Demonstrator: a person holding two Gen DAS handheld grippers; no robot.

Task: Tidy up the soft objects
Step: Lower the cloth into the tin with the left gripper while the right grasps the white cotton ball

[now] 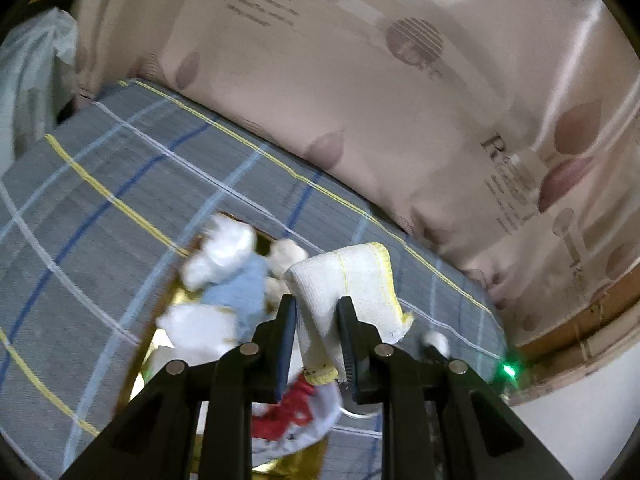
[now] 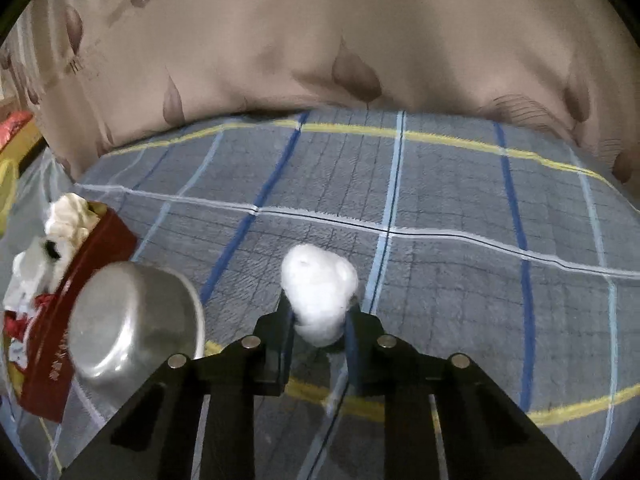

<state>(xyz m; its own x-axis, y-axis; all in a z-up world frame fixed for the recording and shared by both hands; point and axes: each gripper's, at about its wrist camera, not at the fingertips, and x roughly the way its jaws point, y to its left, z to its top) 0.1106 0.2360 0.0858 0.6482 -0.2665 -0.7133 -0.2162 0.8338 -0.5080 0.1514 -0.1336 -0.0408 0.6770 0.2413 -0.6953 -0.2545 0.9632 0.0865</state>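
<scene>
My left gripper (image 1: 317,308) is shut on a white cloth with yellow edging (image 1: 352,288) and holds it above a box lined in gold (image 1: 160,344). The box holds a white plush toy in blue (image 1: 228,276) and a red and white cloth (image 1: 296,408). My right gripper (image 2: 318,312) is shut on a white cotton ball (image 2: 318,292) above the grey plaid bedsheet (image 2: 440,208). In the right wrist view the same box is red (image 2: 80,280) at the left, with white soft things (image 2: 68,216) in it.
A steel bowl (image 2: 132,320) lies tilted against the red box. Large beige patterned pillows (image 1: 360,100) line the far side of the bed and also show in the right wrist view (image 2: 320,32). A wooden bed edge (image 1: 568,344) is at the right.
</scene>
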